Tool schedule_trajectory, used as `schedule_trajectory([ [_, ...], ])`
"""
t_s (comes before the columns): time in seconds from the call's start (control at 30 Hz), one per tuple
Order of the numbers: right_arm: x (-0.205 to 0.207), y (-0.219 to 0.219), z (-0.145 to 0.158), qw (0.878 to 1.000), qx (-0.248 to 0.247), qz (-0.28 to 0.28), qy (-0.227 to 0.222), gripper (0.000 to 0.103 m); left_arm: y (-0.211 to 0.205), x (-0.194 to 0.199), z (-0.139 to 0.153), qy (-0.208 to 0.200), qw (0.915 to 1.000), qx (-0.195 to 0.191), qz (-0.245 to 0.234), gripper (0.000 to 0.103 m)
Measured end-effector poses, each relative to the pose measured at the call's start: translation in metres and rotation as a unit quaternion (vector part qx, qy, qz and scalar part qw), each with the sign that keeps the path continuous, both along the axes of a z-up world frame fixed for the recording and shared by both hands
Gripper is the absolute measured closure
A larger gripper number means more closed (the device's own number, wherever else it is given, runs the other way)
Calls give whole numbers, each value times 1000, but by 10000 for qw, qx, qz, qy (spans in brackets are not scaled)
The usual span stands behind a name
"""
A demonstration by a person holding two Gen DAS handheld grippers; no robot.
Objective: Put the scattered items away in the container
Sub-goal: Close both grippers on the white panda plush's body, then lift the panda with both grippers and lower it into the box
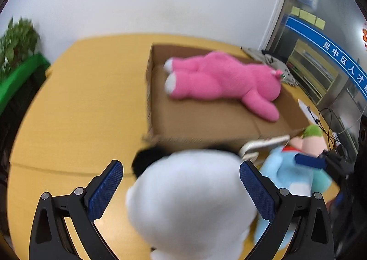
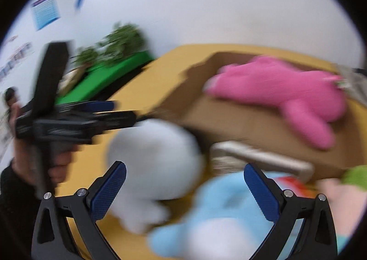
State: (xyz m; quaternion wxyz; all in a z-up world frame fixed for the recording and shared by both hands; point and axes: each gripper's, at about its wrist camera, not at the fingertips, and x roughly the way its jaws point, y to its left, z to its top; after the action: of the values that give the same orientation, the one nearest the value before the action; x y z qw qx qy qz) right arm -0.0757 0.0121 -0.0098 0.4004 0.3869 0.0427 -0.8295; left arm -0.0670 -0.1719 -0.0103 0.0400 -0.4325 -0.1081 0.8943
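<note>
A pink plush lies in the open cardboard box on the yellow table; both show in the right wrist view too, the plush in the box. A white plush with black ears sits just in front of the box, between the fingers of my open left gripper. A light blue plush lies to its right. My right gripper is open over the blue plush, with the white plush at its left. The left gripper appears there, hand-held.
A white flat object leans at the box's front wall. A pink and green plush lies at the right. Potted plants on a green stand are at the far left. Cables and papers lie at the table's right edge.
</note>
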Motion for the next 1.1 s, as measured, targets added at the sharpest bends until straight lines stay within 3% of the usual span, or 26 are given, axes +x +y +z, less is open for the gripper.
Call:
schedule_trajectory([
  [0.07,9,-28,-13,9997,81,218,-41,1,-5,-2,-16,-170,9996,216,-115,0],
  [0.2,3,-52,-44,9985,454,-194,-249,1,-11,-5,-32,-249,9953,845,-394,1],
  [0.37,3,-59,-56,9987,153,-305,-385,1,-11,-3,-33,-306,9911,1181,-537,12],
  [0.4,3,-60,-57,9988,79,-288,-395,1,-11,-1,-32,-295,9913,1176,-511,14],
  [0.47,6,-60,-56,9990,-32,-251,-361,13,-11,8,-26,-191,9915,1197,-482,19],
  [0.57,13,-50,-50,9985,-306,-241,-385,23,-7,24,-7,103,9933,1031,-511,20],
  [0.7,23,-42,-14,9981,-570,-239,63,23,6,24,40,614,9939,698,-599,20],
  [0.9,-23,-20,48,9920,-947,-544,626,23,21,-46,93,1107,9884,334,-987,20],
  [1.1,-108,-14,61,9882,-979,-945,702,23,17,-147,92,985,9882,506,-1054,20],
])
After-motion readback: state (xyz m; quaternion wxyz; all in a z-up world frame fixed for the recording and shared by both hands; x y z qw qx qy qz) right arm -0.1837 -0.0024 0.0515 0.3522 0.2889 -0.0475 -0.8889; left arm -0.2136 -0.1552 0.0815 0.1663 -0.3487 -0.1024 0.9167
